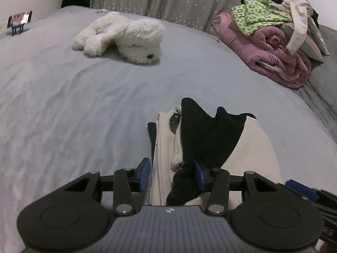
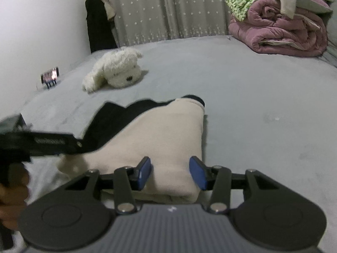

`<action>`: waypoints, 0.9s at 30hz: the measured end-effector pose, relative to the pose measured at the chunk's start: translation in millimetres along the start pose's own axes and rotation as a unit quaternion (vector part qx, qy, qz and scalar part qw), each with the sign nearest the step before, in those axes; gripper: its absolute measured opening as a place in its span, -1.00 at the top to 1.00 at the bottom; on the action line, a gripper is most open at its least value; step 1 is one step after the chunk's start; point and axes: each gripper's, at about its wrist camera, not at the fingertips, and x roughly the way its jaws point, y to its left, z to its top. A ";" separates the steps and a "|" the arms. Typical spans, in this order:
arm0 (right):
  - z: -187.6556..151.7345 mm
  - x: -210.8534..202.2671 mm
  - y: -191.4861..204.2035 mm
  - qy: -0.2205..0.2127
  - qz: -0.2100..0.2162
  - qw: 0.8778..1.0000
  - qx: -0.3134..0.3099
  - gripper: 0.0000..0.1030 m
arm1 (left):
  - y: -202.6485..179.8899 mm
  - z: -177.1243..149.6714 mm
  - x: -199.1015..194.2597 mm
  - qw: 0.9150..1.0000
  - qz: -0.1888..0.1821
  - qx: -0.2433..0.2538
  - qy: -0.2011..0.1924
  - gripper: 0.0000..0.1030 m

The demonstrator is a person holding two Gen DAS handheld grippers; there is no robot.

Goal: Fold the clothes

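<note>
Phone stand (image 1: pixel 19 21): far left on the grey bed (image 1: pixel 63 105), well apart from my work; I judge it is parked there only to stay out of the way.

Plush dog (image 1: pixel 124 37): lying on its side past the middle of the bed, clear of the garment, so it should not hinder the fold.

Left gripper (image 1: pixel 172 174): I see its blue pads half spread with the bunched near edge of the cream-and-black garment (image 1: pixel 252 147) between them. The fabric fills the gap and seems pinched, cream folds toward the left pad and a black cuff by the right one, though I cannot be sure how firmly the pads bear on it.

Garment: it lies near the front of the bed, already gathered into a narrow bundle, black sleeve draped across the cream body. I judge the fold is well along and both edges are gripped to keep the layers aligned.

Right gripper (image 2: pixel 171 172): jaws part-way apart, straddling the thick cream fold at the garment's near right corner. The pads sit at its sides; whether they press, I cannot tell.

Pile of bedding and clothes (image 1: pixel 273 42): far right, a pink quilt with a green-patterned piece on top, probably waiting its turn.
</note>
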 end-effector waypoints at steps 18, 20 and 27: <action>-17.1 7.6 -54.9 0.042 0.091 0.983 0.153 -0.08 | 8.2 2.5 4.2 1.000 -0.009 -0.024 0.009 0.08; -18.2 10.1 -70.3 0.043 0.114 0.971 0.208 -0.19 | 10.4 2.9 4.5 0.999 -0.011 -0.031 0.011 0.05; -26.4 28.2 -100.3 0.039 0.163 0.935 0.313 -0.37 | 10.8 1.4 4.4 0.999 -0.011 -0.036 0.010 0.03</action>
